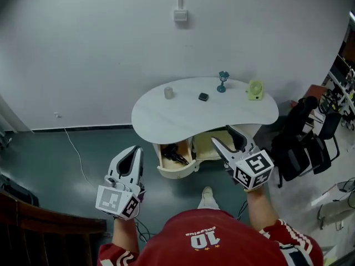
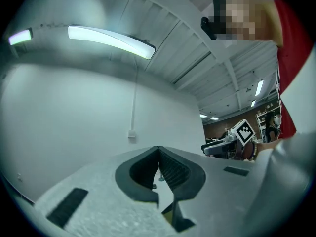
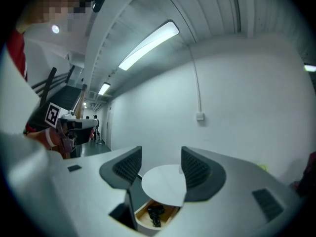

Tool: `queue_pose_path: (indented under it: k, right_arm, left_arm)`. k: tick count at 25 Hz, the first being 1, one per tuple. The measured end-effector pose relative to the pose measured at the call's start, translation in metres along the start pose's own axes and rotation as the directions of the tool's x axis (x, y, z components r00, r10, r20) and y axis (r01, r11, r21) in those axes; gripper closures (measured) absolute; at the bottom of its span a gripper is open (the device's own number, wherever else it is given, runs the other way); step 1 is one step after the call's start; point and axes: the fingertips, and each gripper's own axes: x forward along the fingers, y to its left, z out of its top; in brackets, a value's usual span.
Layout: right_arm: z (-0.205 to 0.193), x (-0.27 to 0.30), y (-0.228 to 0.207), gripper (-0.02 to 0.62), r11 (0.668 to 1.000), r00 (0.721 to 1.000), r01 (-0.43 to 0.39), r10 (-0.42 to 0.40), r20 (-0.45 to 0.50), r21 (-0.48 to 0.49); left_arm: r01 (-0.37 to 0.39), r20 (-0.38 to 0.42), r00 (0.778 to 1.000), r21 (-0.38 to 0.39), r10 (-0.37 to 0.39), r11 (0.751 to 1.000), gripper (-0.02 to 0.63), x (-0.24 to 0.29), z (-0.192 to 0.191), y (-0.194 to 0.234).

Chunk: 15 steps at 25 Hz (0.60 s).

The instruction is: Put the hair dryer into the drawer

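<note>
Head view is showing the hair dryer [image 1: 176,153] lying in the open drawer [image 1: 177,172] under the bench [image 1: 166,118], with the left hand-held gripper [image 1: 135,149] closed and empty and the right hand-held gripper [image 1: 223,136] spread and empty, both well apart from it. Any cord riding over the rim could be jamming the drawer when it is pushed shut.

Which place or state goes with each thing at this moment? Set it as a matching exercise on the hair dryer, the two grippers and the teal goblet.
Things:
1. hair dryer
2. left gripper
3. right gripper
4. teal goblet

Places or states:
A. jaws apart, nothing between them
B. standing on the tabletop
C. lying in the open drawer
D. jaws together

Pairs: 1-C, 2-D, 3-A, 4-B
</note>
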Motion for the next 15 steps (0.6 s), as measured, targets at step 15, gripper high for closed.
queue_pose_path:
  k: [15]
  right_arm:
    - [0.037,-0.080,0.019,0.347,0.999,0.998,-0.011,0.013,0.065,-0.032]
  left_arm:
    - [0.083,0.062,0.995,-0.166,-0.074,0.983,0.609,-0.018,0.008,-0.071]
